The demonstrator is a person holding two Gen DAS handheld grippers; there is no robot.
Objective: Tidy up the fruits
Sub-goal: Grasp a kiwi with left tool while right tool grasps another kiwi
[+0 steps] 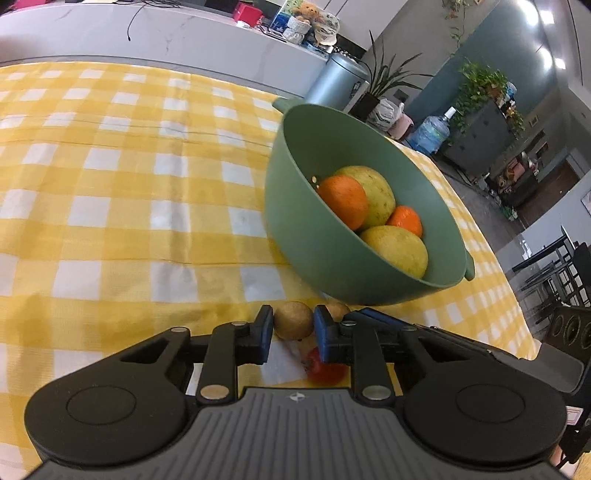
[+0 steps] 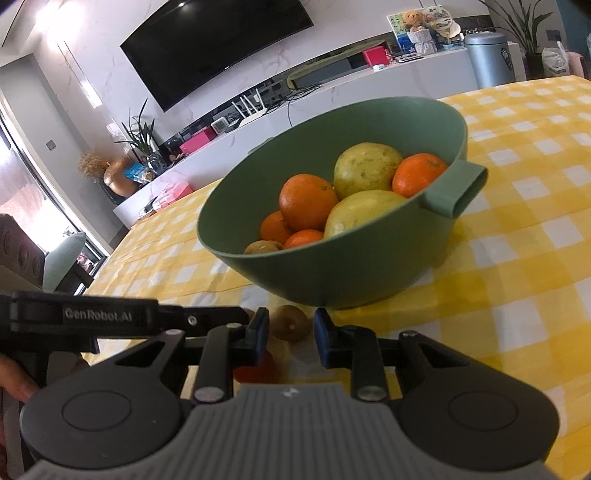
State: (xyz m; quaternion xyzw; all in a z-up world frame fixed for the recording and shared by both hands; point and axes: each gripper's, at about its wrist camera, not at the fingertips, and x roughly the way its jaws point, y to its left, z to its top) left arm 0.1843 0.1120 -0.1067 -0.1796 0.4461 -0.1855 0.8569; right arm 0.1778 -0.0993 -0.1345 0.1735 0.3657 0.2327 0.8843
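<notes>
A green bowl (image 1: 295, 229) stands on the yellow checked tablecloth (image 1: 129, 184) and holds oranges (image 1: 343, 201) and yellow-green pears (image 1: 397, 245). In the right wrist view the bowl (image 2: 332, 273) also holds a kiwi (image 2: 263, 246). My left gripper (image 1: 292, 334) is open, with a brown kiwi (image 1: 293, 319) between its fingertips on the cloth. A second kiwi (image 1: 338, 309) lies just behind the right finger, and a red fruit (image 1: 325, 366) lies under it. My right gripper (image 2: 290, 334) is open, with a kiwi (image 2: 290, 322) just ahead of its fingertips. A red fruit (image 2: 255, 369) lies below its left finger.
The left gripper's body (image 2: 85, 317) crosses the left side of the right wrist view. The bowl has a side handle (image 2: 458, 188). A white counter (image 1: 147, 33) with clutter runs behind the table. The table edge drops off at the right (image 1: 517, 314).
</notes>
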